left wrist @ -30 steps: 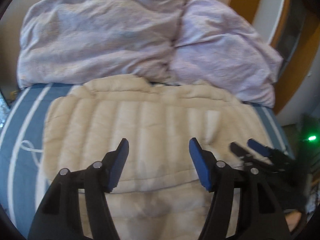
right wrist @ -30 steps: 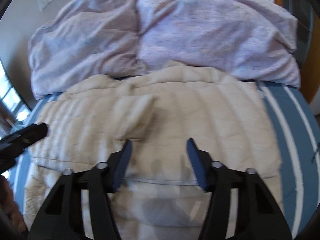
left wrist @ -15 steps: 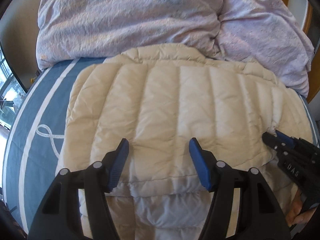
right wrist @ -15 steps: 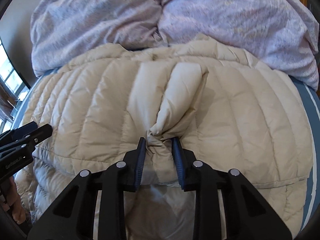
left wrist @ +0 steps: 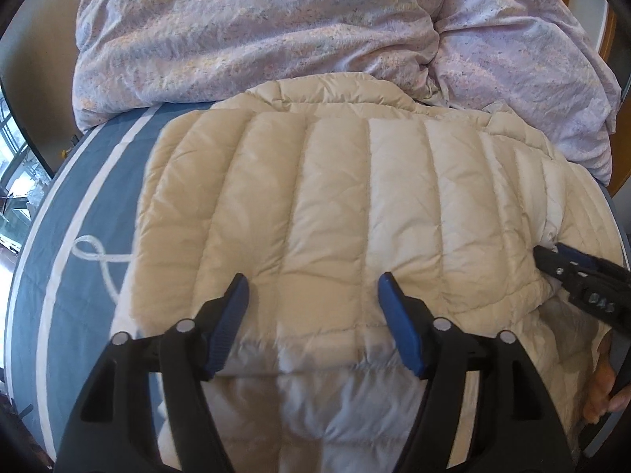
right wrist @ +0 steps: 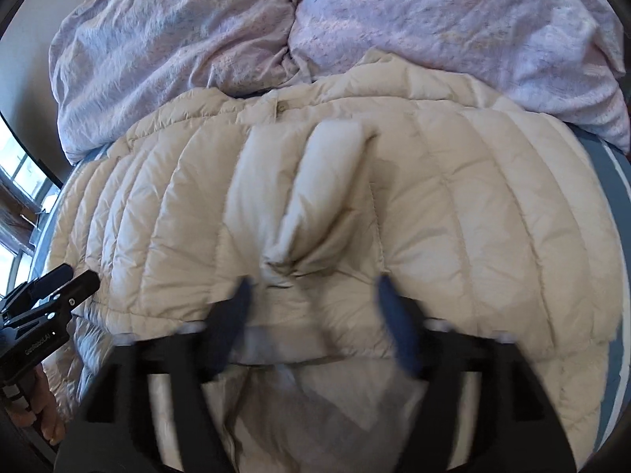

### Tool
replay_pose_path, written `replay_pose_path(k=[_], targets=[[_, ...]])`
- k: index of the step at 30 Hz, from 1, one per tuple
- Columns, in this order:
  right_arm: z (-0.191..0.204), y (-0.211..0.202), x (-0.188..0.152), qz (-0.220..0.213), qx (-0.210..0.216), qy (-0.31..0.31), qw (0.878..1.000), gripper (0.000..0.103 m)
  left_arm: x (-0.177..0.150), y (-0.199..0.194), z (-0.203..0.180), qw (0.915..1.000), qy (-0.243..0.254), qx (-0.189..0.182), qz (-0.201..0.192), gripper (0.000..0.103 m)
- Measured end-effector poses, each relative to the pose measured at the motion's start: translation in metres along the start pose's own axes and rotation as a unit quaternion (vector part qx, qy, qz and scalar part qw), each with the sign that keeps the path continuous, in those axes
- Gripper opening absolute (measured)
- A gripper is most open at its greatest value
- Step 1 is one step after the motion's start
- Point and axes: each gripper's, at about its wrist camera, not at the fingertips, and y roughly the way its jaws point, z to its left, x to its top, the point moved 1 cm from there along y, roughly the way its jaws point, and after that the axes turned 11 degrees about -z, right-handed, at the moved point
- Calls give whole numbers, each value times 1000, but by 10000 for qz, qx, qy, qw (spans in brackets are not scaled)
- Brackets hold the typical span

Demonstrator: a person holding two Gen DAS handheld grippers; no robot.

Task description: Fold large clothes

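A beige quilted down jacket [left wrist: 335, 205] lies folded over on the bed, also filling the right wrist view [right wrist: 453, 216]. My left gripper [left wrist: 311, 307] is open and empty just above the jacket's near folded edge. My right gripper [right wrist: 311, 299] is open, its blurred jaws standing either side of a bunched pinch of jacket fabric [right wrist: 284, 264] without holding it. The right gripper also shows at the right edge of the left wrist view [left wrist: 552, 256], and the left gripper at the left edge of the right wrist view [right wrist: 75, 276].
A crumpled lilac duvet [left wrist: 276, 27] is piled along the far side of the bed behind the jacket. The blue bedsheet with white stripes [left wrist: 79, 205] shows at left. A window [right wrist: 12, 181] is at the far left.
My right gripper, shut on a pinch of jacket half a second ago, has opened and let it go. The left gripper has moved closer to the jacket and stays open.
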Motion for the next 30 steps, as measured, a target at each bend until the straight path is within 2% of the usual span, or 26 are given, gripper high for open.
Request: replay_pose_path(k=[2,8,13,19,23,26,30], targets=[[-6,-14,-3,-81,-126,-54,9999,82,-6,-10,7,10000,29,24,-18,74],[-36,-54,-22,43,-280,22,9996,83,-35,-44,36,9999,18,124,0,79],[-81,-98,-56,115,-567,110,9983,83,-74,-76,69,9998,-59,179,73,81],[-137,-145,-99,246,-775,488,9955,83,-120,-108,103,9988,-441,-58,186,81],[-160,-162,-129,496,-809,697,9930,83,-141,-122,109,9982,-543,-146,208,81],[-170,-167,-147,656,-663,888,9917,83,-154,-132,105,9981,-523,-258,213,78],[-174,-174,-164,746,-383,1094,9905,78,-170,-141,98,9970,-527,-465,313,66]])
